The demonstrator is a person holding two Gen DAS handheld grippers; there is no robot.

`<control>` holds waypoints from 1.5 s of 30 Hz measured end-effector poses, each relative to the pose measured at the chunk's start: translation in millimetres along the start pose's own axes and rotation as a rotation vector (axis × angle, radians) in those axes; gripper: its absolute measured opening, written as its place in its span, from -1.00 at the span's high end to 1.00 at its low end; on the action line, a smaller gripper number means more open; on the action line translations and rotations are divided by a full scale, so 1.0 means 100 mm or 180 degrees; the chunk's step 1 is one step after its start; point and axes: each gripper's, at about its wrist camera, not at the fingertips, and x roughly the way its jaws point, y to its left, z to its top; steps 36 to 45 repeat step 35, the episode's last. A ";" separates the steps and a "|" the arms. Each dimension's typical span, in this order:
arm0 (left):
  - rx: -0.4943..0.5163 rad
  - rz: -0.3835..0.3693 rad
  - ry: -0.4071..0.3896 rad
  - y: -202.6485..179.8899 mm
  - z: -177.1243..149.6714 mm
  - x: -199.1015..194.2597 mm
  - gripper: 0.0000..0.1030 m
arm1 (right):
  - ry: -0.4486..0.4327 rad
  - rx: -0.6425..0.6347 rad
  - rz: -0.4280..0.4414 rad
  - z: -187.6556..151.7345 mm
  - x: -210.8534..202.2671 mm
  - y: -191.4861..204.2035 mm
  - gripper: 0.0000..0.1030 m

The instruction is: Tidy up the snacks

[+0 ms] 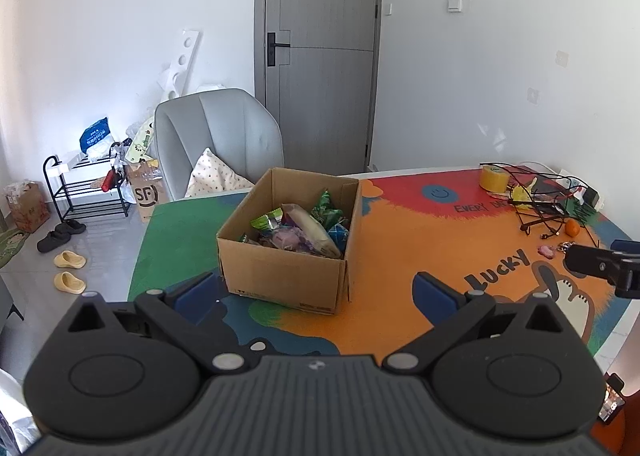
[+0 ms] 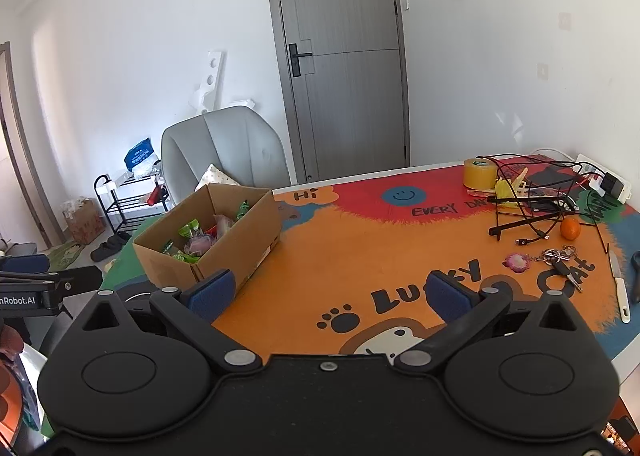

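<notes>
An open cardboard box [image 1: 280,272] stands on the colourful table mat [image 1: 392,256], filled with several wrapped snacks [image 1: 308,232] in green, purple and beige. It also shows in the right wrist view [image 2: 236,240] at the left, with the snacks [image 2: 200,244] inside. My left gripper [image 1: 316,292] is open and empty, just in front of the box. My right gripper [image 2: 328,292] is open and empty, over the orange mat [image 2: 360,256], to the right of the box.
At the table's far right lie a yellow tape roll [image 2: 479,174], a black wire rack with cables [image 2: 536,196], an orange fruit [image 2: 570,229], keys [image 2: 560,258] and a knife [image 2: 620,288]. A grey chair [image 1: 218,140] stands behind the table.
</notes>
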 end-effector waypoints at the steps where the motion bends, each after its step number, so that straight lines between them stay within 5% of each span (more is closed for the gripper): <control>1: -0.0009 -0.0010 0.0003 0.00 0.00 0.00 -1.00 | 0.0002 -0.0001 -0.0005 0.00 0.00 0.00 -1.00; 45: 0.0027 -0.0016 -0.0024 -0.03 -0.02 0.02 -1.00 | 0.0022 0.0022 -0.0013 -0.02 0.03 -0.03 -1.00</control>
